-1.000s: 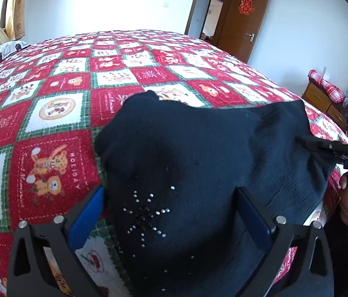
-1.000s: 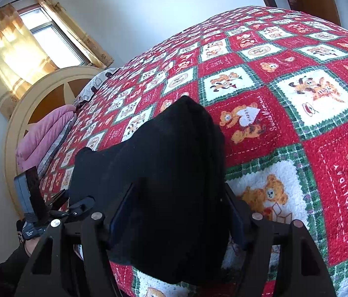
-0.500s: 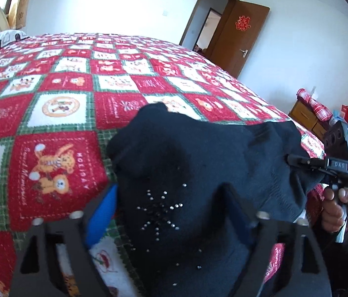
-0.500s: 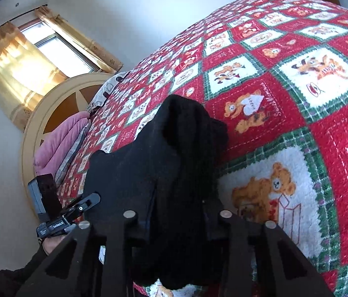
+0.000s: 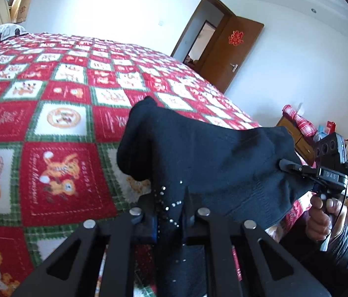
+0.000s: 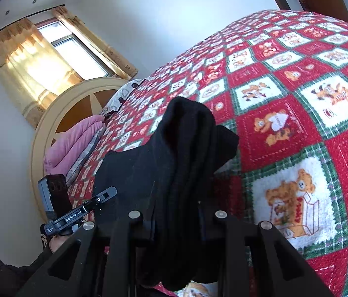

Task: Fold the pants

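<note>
The black pants with small rhinestones hang folded between my two grippers above the red patchwork bedspread. My left gripper is shut on the studded edge of the pants. In that view my right gripper pinches the far right edge. In the right wrist view my right gripper is shut on a thick bunch of the pants, and the left gripper holds the far left edge. The far fold of the pants droops toward the bed.
The bedspread covers the whole bed. A headboard with a pink quilt stands by the window. A brown door and a wooden cabinet are beyond the bed's right side.
Both grippers went from open around the pants to shut on them. They lifted the near edge up off the bed, and the cloth bunched narrower.
</note>
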A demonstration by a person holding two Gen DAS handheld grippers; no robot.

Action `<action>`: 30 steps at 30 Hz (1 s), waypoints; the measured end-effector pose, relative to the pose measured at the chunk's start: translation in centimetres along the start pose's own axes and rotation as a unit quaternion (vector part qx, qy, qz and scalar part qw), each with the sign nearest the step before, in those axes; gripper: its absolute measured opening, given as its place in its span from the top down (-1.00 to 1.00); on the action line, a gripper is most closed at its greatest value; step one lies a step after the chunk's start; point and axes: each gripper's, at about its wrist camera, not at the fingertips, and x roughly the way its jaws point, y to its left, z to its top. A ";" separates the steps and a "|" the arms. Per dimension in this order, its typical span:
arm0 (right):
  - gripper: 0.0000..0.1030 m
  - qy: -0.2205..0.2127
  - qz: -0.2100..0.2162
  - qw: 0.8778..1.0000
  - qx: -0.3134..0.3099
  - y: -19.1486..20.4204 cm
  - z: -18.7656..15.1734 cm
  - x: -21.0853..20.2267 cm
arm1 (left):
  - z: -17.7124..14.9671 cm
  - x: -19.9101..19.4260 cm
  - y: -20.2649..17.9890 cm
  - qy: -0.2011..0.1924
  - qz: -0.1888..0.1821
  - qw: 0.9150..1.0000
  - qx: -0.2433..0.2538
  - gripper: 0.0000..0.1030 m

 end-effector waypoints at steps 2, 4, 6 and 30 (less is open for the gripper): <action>0.51 -0.002 0.004 1.000 -0.006 0.7 0.6 0.0 | 0.5 -0.8 0.1 -0.005 0.004 1.000 0.000 0.74; 0.52 -0.001 0.005 1.000 -0.014 1.4 1.3 0.4 | 0.8 -1.5 0.4 -0.010 0.008 1.000 -0.002 0.74; 0.52 0.003 0.007 1.000 -0.020 2.2 2.3 1.3 | 1.3 -2.1 0.8 -0.016 0.023 1.000 0.002 0.74; 0.52 0.086 0.076 0.987 -0.115 15.6 10.7 22.0 | 6.2 -9.7 13.0 -0.067 0.222 0.973 -0.003 0.74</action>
